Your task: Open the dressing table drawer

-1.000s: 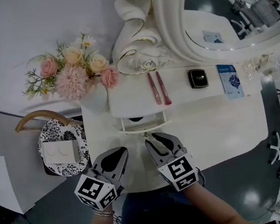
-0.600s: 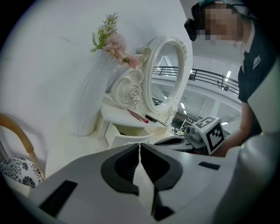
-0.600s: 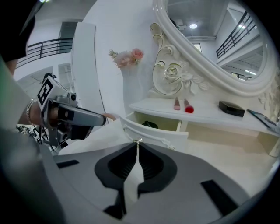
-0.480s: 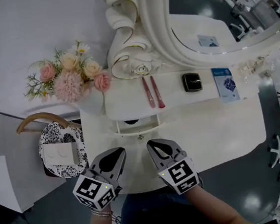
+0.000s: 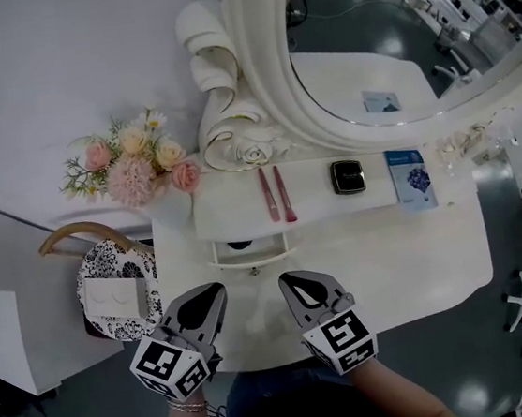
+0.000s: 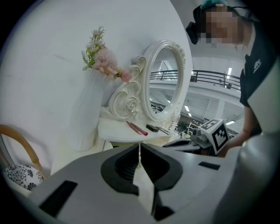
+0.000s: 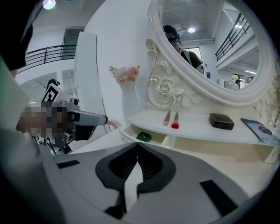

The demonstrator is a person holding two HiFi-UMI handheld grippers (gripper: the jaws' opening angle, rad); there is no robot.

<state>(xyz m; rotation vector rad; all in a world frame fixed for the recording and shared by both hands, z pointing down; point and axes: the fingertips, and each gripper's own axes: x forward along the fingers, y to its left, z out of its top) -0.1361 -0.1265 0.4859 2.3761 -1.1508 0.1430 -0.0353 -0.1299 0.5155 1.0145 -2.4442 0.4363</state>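
- The drawer sits in the low shelf at the back of the bench. It lies below the two brushes and in front of the mirror.
- It stands pulled out toward the person, with its inside open to view. A small dark green thing lies inside it.
- The left hand-held gripper hangs over the front of the bench, apart from the drawer and touching nothing. Its own view shows the jaws together at the tips with nothing between them.
- The right hand-held gripper is just beside the left one and is also clear of the drawer front. Its jaws have just been closing, and its own view shows them together and empty.
- Judged from how things lie, the opening is done or nearly so: the drawer is out and neither gripper holds it.
- Whether the drawer has reached the end of its travel cannot be told from these views. If more opening is wanted, a gripper would have to go back to the drawer front and take hold again.
- Otherwise, all that seems left is to draw both grippers away.
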